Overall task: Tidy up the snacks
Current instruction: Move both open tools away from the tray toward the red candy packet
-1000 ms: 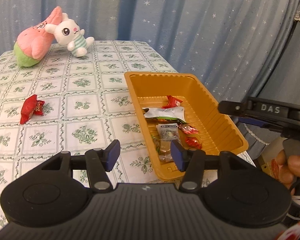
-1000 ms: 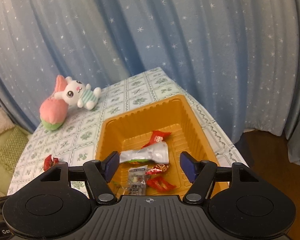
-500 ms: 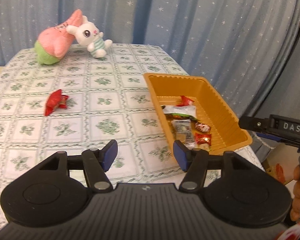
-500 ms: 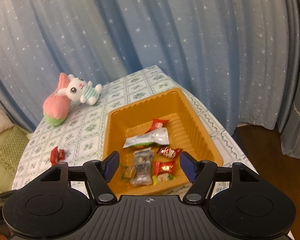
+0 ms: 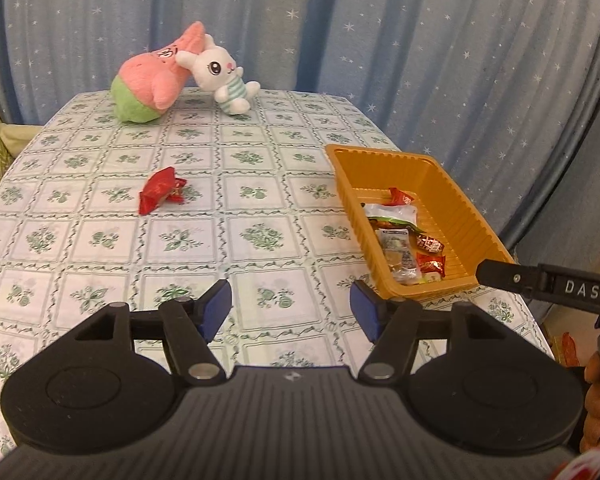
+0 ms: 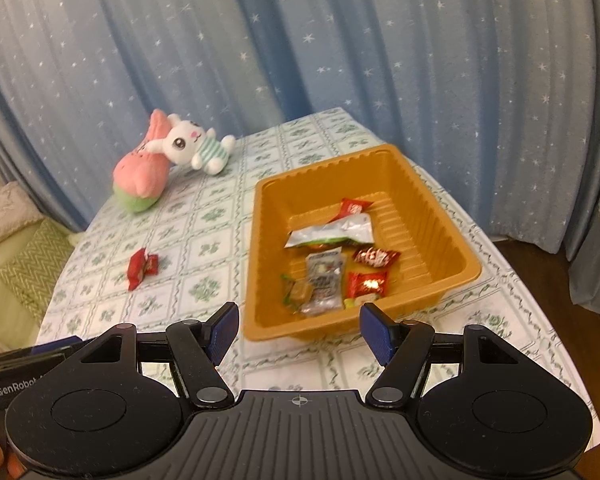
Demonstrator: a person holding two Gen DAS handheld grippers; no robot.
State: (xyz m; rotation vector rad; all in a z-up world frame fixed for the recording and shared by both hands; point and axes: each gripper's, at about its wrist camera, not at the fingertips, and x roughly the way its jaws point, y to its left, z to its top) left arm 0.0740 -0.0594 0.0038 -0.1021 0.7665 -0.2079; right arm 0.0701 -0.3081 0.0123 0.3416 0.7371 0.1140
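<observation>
Nearest the cameras, both tongs are up over the near edge of the table (image 5: pixel 80 248) with nothing in them. The left tongs (image 5: pixel 291 310) are spread and opening wider, only tablecloth between the blue pads (image 5: pixel 217 308). The right tongs (image 6: pixel 300 332) are spread too, and the tray's near edge shows in the gap, but the pads aren't touching it.

Next out is the tray (image 6: pixel 452 240), sitting by the table's right edge. It already holds a bunch of wrapped snacks: a silver pouch (image 6: pixel 332 234), a clear packet (image 6: pixel 324 276) and a few red candies (image 6: pixel 366 284). My guess is it's parked there as the collection bin, so anything loose goes in.

The one thing left out is the red wrapper pair (image 5: pixel 162 194), lying on the cloth well apart from the tray, ahead and left of the left tongs. Makes sense that hand is opening up, it's probably the one going for it.

Way at the back, a pink plush (image 5: pixel 152 84) and a bunny (image 5: pixel 220 74) lean together by the curtain (image 5: pixel 420 40), just decor I think.
</observation>
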